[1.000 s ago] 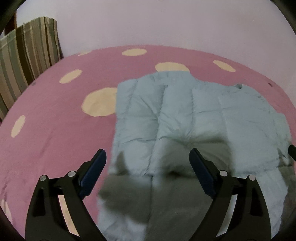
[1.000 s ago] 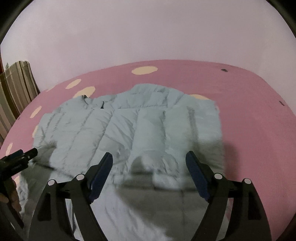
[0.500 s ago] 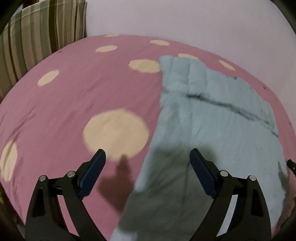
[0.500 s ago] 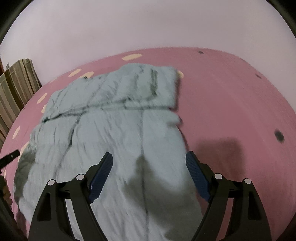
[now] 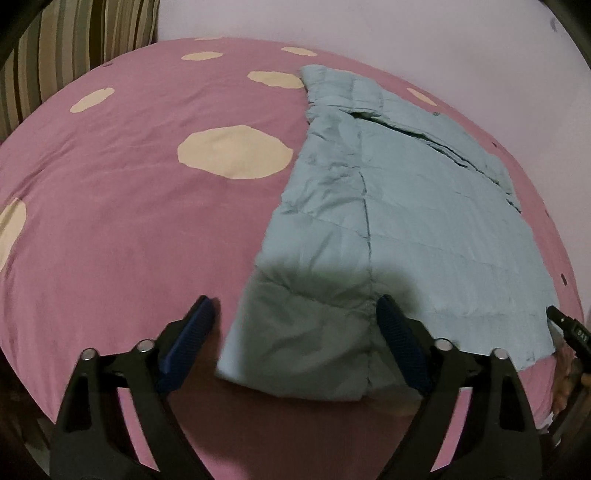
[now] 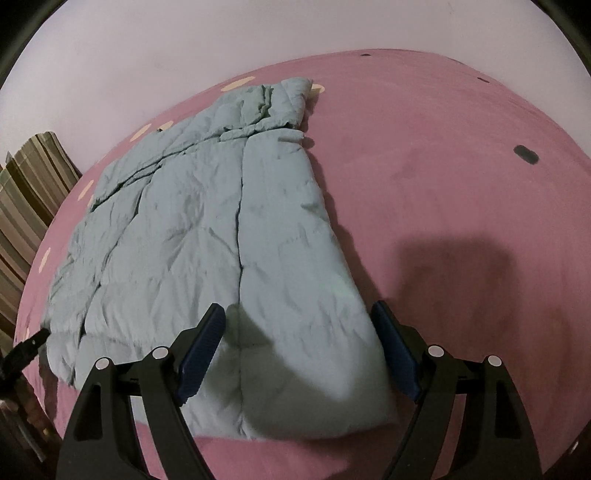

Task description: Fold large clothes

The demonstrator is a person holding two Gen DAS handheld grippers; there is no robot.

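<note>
At the far left corner of the bed there is a striped cushion, standing against the pale wall. The bed has a pink cover with large cream dots; one big dot lies just beside the left edge of the garment.

The task's thing is a pale blue quilted jacket. It lies flat on the bed, with its bottom hem close to the near edge and its top part toward the wall. A stitched seam runs down it from far to near. At the far end a layer is folded over the body, with a dark gap along the fold.

The left claw hangs over the near left corner of the jacket. Its jaws are closing, but they are wide apart: the left finger is above the pink cover, the right finger above the blue fabric, and the pads do not press the corner between them.

The right claw hangs over the near right corner of the jacket. Its jaws stand wide open with the corner between them, and nothing is gripped. To the right of the jacket the bed is in shadow from the claw.
</note>
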